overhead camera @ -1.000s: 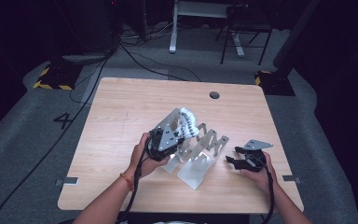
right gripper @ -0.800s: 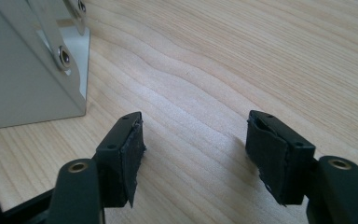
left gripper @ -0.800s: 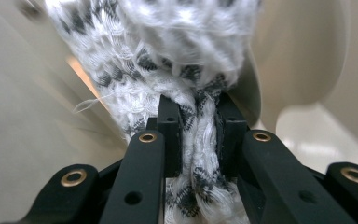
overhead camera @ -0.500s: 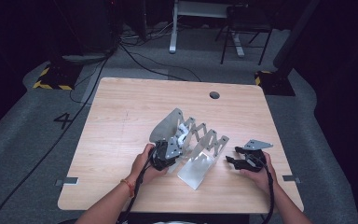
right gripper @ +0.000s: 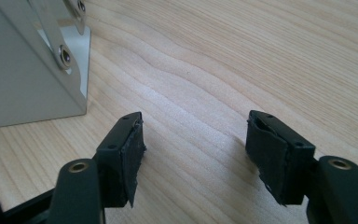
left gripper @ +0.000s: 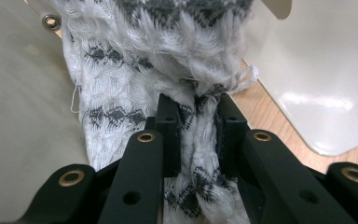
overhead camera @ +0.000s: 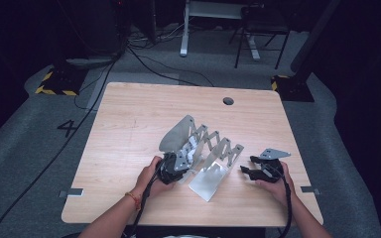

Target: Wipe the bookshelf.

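Observation:
A folding metal rack (overhead camera: 213,153) with several upright plates stands in the middle of the wooden table (overhead camera: 139,119). A white and grey knitted cloth (left gripper: 168,60) hangs in the slot between two of its plates (left gripper: 317,70). My left gripper (left gripper: 196,116) is shut on a bunched fold of that cloth. In the high view the left gripper (overhead camera: 176,166) sits low at the rack's near left end, with a bit of the cloth (overhead camera: 191,148) showing beyond it. My right gripper (right gripper: 196,140) rests open over bare wood, right of the rack (right gripper: 23,79); the high view shows the right gripper (overhead camera: 248,166) too.
A round cable hole (overhead camera: 228,101) lies near the table's far edge. Cables trail from both grippers toward the near edge. Beyond the table are dark floor, desk legs and a yellow-black marked base (overhead camera: 54,89).
My left gripper has come down and toward me with the cloth, from above the rack's plates to low at its near left end. The right gripper has stayed put.

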